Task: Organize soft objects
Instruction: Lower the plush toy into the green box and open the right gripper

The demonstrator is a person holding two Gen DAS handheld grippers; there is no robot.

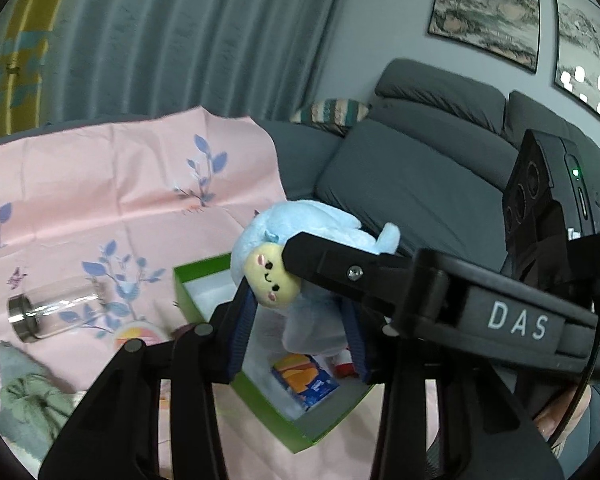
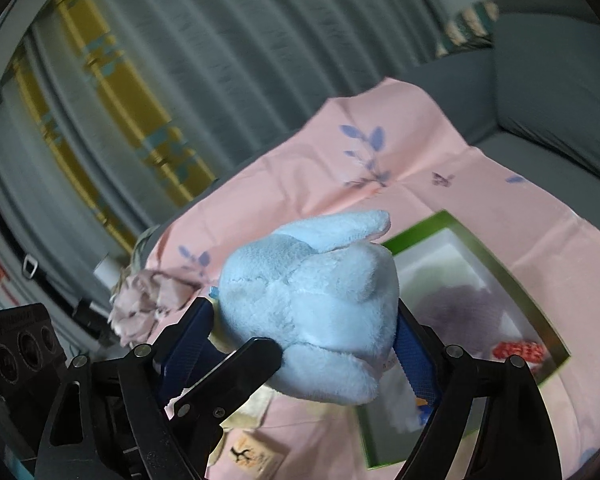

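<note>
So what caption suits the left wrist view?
Both grippers carry a blue plush toy above an open green box.

There is one light blue plush toy (image 1: 300, 240), one green box (image 1: 196, 292), one pink floral cloth (image 1: 120, 184) and one glass jar (image 1: 48, 312). I count two tools, the left tool (image 1: 300, 328) and the right tool (image 2: 304, 344), and two framed paintings (image 1: 484, 8) on the wall. One grey-green crumpled cloth (image 1: 28, 404) and one striped cushion (image 1: 332, 114) are also visible.
</note>
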